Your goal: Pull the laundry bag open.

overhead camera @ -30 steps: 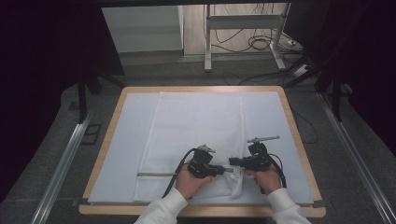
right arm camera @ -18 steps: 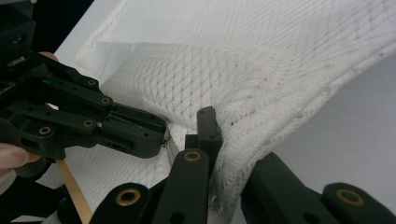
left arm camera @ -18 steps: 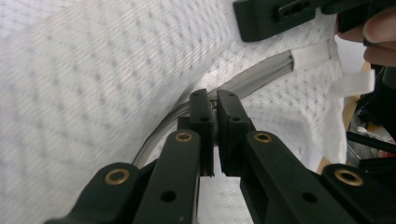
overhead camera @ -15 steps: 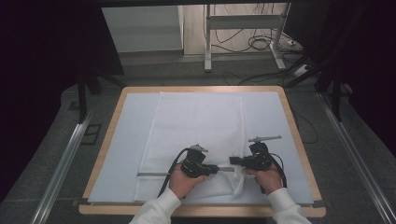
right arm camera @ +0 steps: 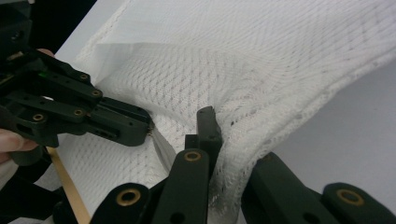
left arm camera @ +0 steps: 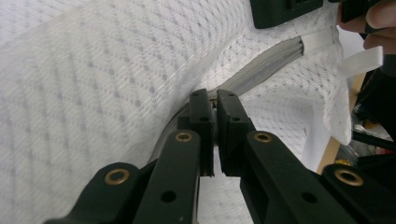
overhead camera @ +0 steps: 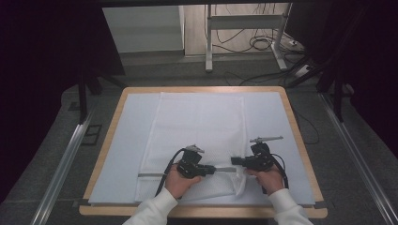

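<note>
A white mesh bag (overhead camera: 202,126) lies flat on the table, with a grey zipper (overhead camera: 225,169) along its near edge. My left gripper (overhead camera: 213,169) points right at that edge. In the left gripper view its jaws (left arm camera: 215,100) are shut on a small metal zipper pull where the grey zipper (left arm camera: 261,70) runs away from them. My right gripper (overhead camera: 234,161) points left toward it, shut on the bag's mesh edge (right arm camera: 261,140) beside the zipper's end. The mesh drapes over one right finger, and the right gripper (right arm camera: 224,135) has the left gripper's jaws close by.
A pale mat (overhead camera: 126,154) covers the table inside a wooden rim (overhead camera: 110,136). Dark floor and metal rails (overhead camera: 61,164) flank both sides. A desk frame with cables (overhead camera: 263,42) stands beyond the far edge.
My left gripper has slid a little to the left along the bag's near edge, showing more grey zipper between the two grippers. The right gripper has stayed in place.
</note>
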